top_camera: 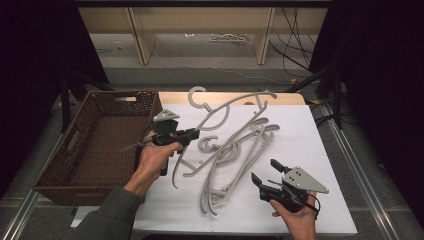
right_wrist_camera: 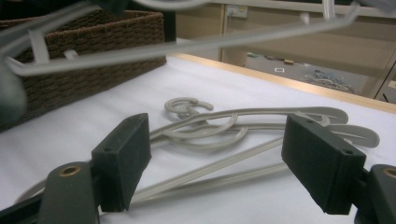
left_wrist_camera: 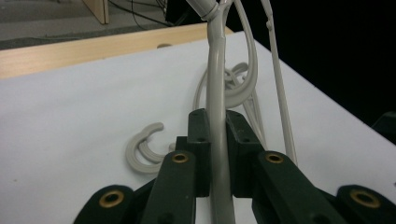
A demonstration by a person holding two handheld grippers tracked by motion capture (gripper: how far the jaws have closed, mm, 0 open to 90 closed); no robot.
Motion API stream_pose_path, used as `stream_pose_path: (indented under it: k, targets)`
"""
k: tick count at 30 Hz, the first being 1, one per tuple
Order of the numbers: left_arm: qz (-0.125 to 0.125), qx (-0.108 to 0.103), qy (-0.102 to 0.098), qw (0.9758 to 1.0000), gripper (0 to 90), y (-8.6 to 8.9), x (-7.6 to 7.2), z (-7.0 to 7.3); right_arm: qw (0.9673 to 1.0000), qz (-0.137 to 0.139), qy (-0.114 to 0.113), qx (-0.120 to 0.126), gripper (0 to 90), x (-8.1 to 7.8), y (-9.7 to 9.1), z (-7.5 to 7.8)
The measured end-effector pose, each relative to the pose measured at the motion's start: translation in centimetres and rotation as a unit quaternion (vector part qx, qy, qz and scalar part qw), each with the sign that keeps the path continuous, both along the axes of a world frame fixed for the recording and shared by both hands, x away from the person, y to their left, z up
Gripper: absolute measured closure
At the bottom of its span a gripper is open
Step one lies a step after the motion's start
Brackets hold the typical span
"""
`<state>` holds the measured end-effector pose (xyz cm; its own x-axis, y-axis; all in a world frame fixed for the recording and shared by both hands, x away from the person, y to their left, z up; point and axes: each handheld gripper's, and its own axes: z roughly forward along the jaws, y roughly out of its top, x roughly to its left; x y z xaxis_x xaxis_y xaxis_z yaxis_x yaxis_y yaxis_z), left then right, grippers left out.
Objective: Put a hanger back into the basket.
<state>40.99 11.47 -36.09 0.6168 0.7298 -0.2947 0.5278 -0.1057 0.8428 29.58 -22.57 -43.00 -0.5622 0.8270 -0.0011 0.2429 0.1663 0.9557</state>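
Note:
My left gripper is shut on the arm of a grey plastic hanger and holds it lifted above the white table, beside the basket. In the left gripper view the jaws press on the hanger's arm from both sides. Several more grey hangers lie tangled in the middle of the table. My right gripper stands open at the near right, low over the table, with nothing between its fingers. In its own view the right gripper faces the pile, and the lifted hanger crosses the top.
A brown wicker basket stands at the table's left with nothing visible inside, seen too as the basket in the right gripper view. A white cover lies over the table, with a wooden edge at the far side. Dark curtains flank both sides.

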Motion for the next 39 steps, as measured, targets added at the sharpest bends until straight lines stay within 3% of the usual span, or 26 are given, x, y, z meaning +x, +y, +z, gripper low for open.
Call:
stream_pose_path:
  k: [1, 2, 3, 5, 10, 14, 20, 21, 27, 31, 34, 39]
  targets:
    - [-0.006, -0.017, 0.000, 0.9998, 81.8, 0.8, -0.4, 0.8, 1.0000, 0.000, -0.001, 0.000, 24.8, 0.0, 0.0, 0.0]
    - [-0.006, -0.017, 0.000, 0.9998, 81.8, 0.8, -0.4, 0.8, 1.0000, 0.002, 0.000, 0.000, 24.8, 0.0, 0.0, 0.0]
    - [0.001, 0.000, -0.012, 0.9999, 81.8, 1.6, -1.0, 1.6, 1.0000, 0.001, 0.000, 0.001, 24.7, 0.1, 0.0, -0.1]
    - [0.002, 0.007, -0.023, 0.9997, 81.7, 2.4, -1.3, 2.3, 1.0000, 0.001, -0.001, 0.002, 24.8, 0.1, 0.0, -0.1]
    - [0.002, 0.005, -0.024, 0.9997, 81.7, 4.4, -1.9, 3.7, 1.0000, 0.000, 0.002, -0.002, 24.8, 0.0, 0.1, -0.1]
    - [0.026, 0.010, -0.035, 0.9990, 81.7, 7.2, -2.4, 4.7, 1.0000, 0.002, 0.005, -0.006, 24.8, 0.0, 0.1, -0.1]
    - [0.064, 0.021, -0.045, 0.9967, 81.8, 10.0, -2.4, 5.0, 1.0000, -0.002, 0.000, 0.000, 24.8, 0.1, 0.2, -0.2]
    - [0.078, 0.023, -0.048, 0.9956, 81.8, 11.2, -2.4, 5.1, 1.0000, 0.001, 0.000, 0.000, 24.8, 0.1, 0.2, -0.2]
    - [0.116, -0.008, -0.043, 0.9923, 81.7, 14.6, -1.8, 4.8, 1.0000, 0.001, 0.003, -0.001, 23.4, 0.2, 0.3, -0.3]
    - [0.134, -0.015, -0.045, 0.9898, 81.7, 16.4, -1.6, 4.6, 1.0000, 0.000, 0.007, -0.002, 22.0, 0.3, 0.3, -0.4]
    - [0.140, -0.015, -0.046, 0.9890, 81.7, 17.2, -1.5, 4.5, 0.9999, 0.001, 0.011, -0.002, 21.1, 0.3, 0.3, -0.4]
    - [0.161, -0.008, -0.049, 0.9857, 81.7, 19.5, -1.2, 4.1, 0.9999, 0.001, 0.011, -0.001, 17.4, 0.3, 0.4, -0.4]
